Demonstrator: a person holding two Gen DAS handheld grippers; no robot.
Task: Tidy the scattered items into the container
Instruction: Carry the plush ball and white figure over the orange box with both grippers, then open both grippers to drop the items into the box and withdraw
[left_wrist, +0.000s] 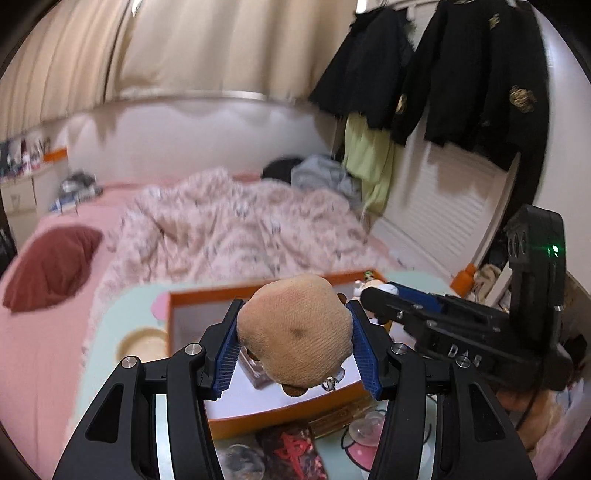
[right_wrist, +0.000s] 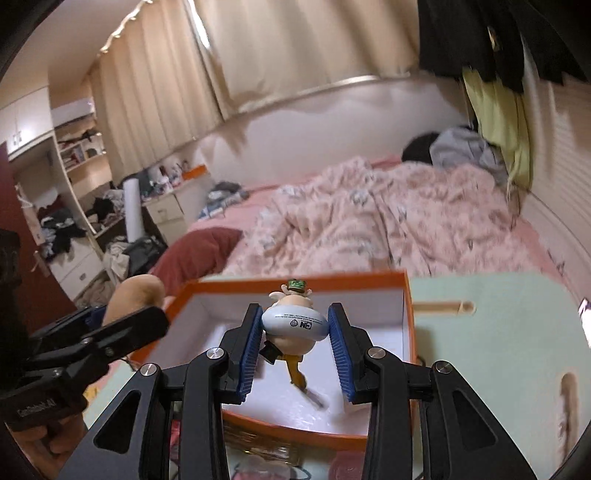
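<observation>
Left wrist view: the left gripper clamps a rounded tan plush toy of fine ribbed knit between its blue ridged pads. A small metal clasp hangs at the toy's lower edge. The toy hangs above the orange-rimmed, white-lined rectangular box, which rests on a pale green table.

Right wrist view: the right gripper pinches a glossy hard figurine across its white printed swim-ring. The figurine's long axis runs away from the camera, with the green-capped head toward the bed and the legs pointing back and down. It hangs over the box's open interior.
</observation>
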